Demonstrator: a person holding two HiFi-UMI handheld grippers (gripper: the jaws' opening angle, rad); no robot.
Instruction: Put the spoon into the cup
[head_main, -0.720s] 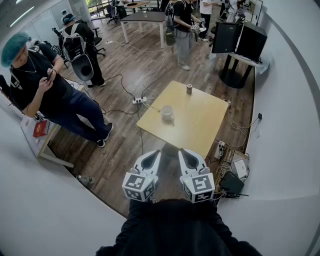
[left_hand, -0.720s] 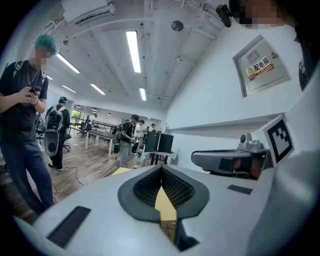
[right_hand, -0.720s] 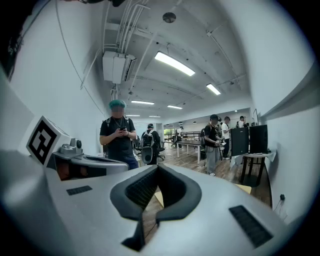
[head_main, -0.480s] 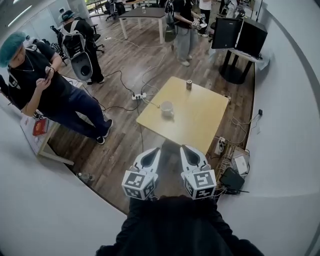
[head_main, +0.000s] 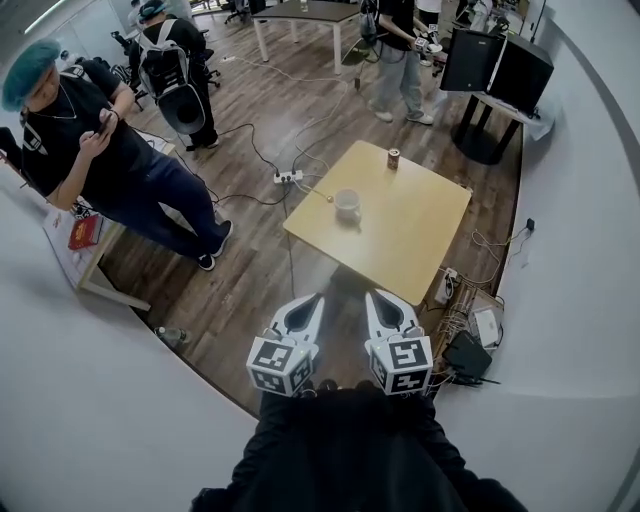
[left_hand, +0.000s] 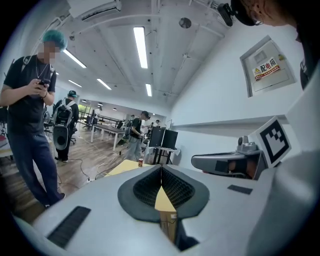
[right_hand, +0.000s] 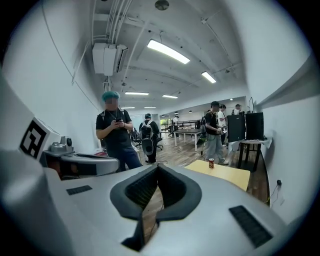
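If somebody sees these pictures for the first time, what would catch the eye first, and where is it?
Probably the left hand-held gripper and the right hand-held gripper, side by side low in the head view, jaws together and empty. Beyond them stands a light wooden table bearing a white cup and, near its far edge, a small can. At the left, a person in a teal cap looks at a phone.
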